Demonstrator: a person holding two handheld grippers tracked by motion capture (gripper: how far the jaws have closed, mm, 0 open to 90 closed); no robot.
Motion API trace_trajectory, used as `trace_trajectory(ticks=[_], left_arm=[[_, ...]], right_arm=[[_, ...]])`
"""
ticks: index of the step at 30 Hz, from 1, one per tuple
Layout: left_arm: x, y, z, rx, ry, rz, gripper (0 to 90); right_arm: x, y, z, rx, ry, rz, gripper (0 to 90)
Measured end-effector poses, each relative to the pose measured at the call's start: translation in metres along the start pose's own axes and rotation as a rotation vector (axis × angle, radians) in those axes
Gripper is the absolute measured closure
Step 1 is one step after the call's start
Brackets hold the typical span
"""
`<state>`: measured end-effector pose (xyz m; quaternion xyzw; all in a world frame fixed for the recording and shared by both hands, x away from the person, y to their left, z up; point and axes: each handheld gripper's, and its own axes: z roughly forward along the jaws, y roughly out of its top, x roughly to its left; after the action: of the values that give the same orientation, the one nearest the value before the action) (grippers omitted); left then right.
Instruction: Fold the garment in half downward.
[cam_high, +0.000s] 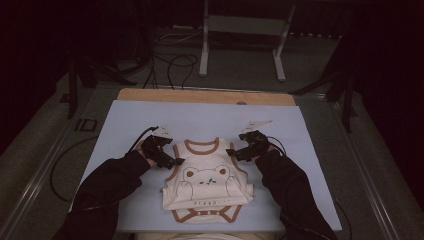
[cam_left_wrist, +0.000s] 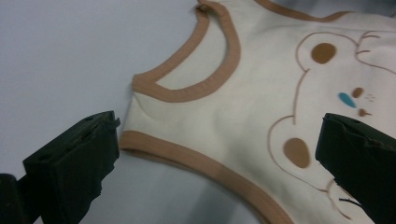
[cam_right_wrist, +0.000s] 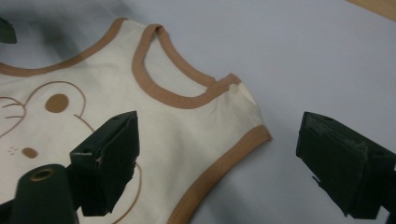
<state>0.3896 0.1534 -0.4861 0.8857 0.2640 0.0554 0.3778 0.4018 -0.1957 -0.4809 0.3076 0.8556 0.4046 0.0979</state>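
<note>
Honestly, you had both the left gripper and right gripper wide open over the shoulders of the bear onesie lying flat on the desk, so uneven pinches could've bunched it or grabbed one layer.

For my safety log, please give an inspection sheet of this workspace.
Surface: pale blue mat on a wooden table.
Job's things: cream bodysuit with bear print, lying flat.
Clutter: nothing seen.
Grippers: left gripper open at one shoulder of the bodysuit; right gripper open at the other.
Cables: black cables on the floor beyond the table.
Surroundings: dark room, white stand behind.
</note>
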Motion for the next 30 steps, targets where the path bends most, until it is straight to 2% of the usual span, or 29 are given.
trace_trajectory(ticks=[5, 8, 12, 13, 18, 20, 24, 27, 30], left_arm=[[0.006, -0.003, 0.010, 0.033, 0.012, 0.004, 0.4], [0.010, -0.004, 0.014, 0.045, 0.004, -0.011, 0.4], [0.014, -0.004, 0.018, 0.054, -0.007, -0.019, 1.2], [0.015, -0.003, 0.019, 0.066, 0.002, -0.020, 2.2], [0.021, -0.002, 0.023, 0.070, -0.023, -0.055, 2.5], [0.022, -0.002, 0.025, 0.073, -0.021, -0.060, 2.2], [0.022, -0.002, 0.030, 0.112, 0.035, -0.040, 4.5], [0.025, -0.001, 0.030, 0.108, 0.024, -0.040, 5.8], [0.026, -0.001, 0.030, 0.108, 0.039, -0.046, 10.6]], right_arm=[[-0.007, -0.001, 0.008, 0.014, -0.010, 0.024, 13.4], [-0.010, -0.001, 0.012, 0.018, -0.014, 0.027, 13.5], [-0.013, -0.001, 0.018, 0.041, -0.036, 0.001, 13.4], [-0.014, -0.002, 0.020, 0.046, -0.035, -0.002, 13.3], [-0.016, -0.002, 0.029, 0.079, -0.023, 0.027, 11.3], [-0.015, -0.002, 0.033, 0.089, -0.025, 0.033, 11.0], [-0.016, 0.000, 0.039, 0.097, -0.021, 0.045, 13.3], [-0.018, 0.001, 0.042, 0.106, -0.027, 0.032, 17.4], [-0.021, 0.001, 0.045, 0.111, -0.037, 0.035, 21.6]])
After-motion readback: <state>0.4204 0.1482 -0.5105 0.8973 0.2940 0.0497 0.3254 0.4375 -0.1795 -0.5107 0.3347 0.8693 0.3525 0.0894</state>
